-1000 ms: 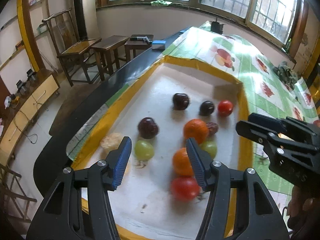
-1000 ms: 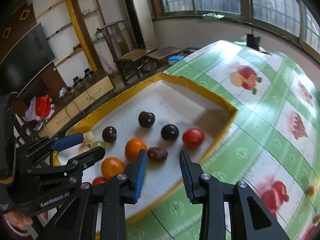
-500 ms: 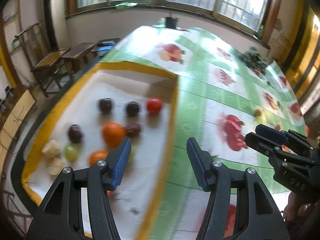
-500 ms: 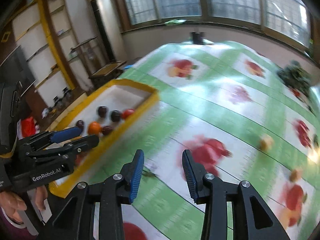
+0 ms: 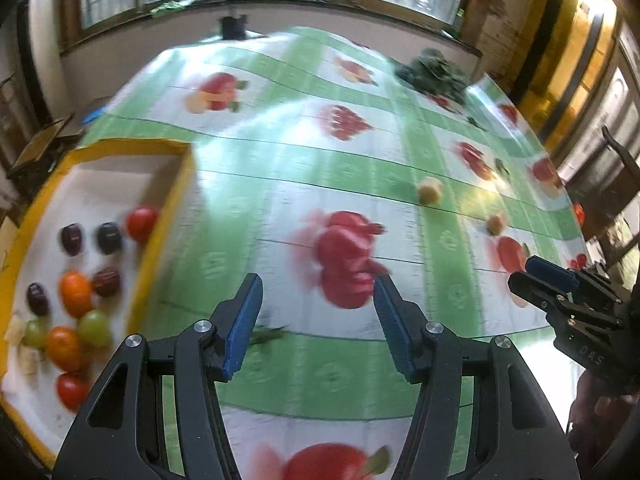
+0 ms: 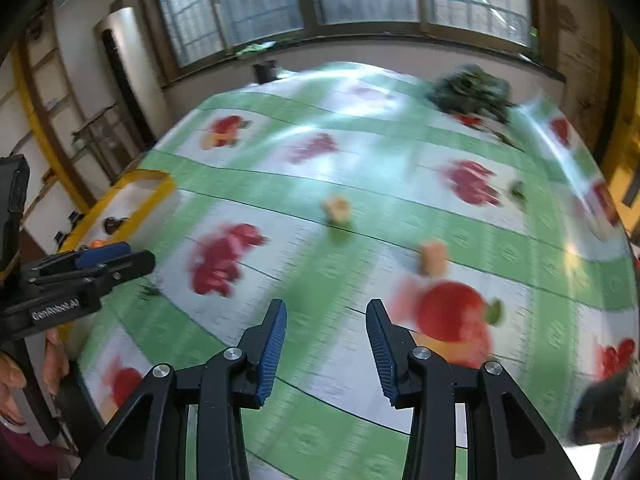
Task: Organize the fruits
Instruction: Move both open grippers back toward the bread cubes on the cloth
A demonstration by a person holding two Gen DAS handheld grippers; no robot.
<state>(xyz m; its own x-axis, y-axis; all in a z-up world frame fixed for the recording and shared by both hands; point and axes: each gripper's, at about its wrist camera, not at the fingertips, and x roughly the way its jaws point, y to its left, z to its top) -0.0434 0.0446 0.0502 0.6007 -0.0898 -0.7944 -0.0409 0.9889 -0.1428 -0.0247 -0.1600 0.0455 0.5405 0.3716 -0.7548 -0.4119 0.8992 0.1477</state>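
Observation:
A yellow-rimmed white tray (image 5: 168,216) at the left holds several fruits: oranges (image 5: 75,288), green grapes (image 5: 94,328), dark plums (image 5: 109,237) and red tomatoes (image 5: 141,218). Two pale loose fruits lie on the green fruit-print tablecloth: one (image 5: 430,191) (image 6: 338,208) farther, one (image 5: 496,223) (image 6: 433,257) nearer the right. My left gripper (image 5: 318,320) is open and empty over the cloth, right of the tray. My right gripper (image 6: 326,344) is open and empty, short of the loose fruits; it also shows at the right of the left wrist view (image 5: 560,284).
A dark green leafy heap (image 6: 470,88) lies at the table's far right end. A small black object (image 5: 234,26) stands at the far edge under the windows. Chairs and shelves stand off the table's left side. A small red fruit (image 5: 578,214) sits near the right edge.
Both grippers have swung right, away from the tray and over the tablecloth toward the loose pale fruits. Both stay open and empty. The views are motion-blurred.

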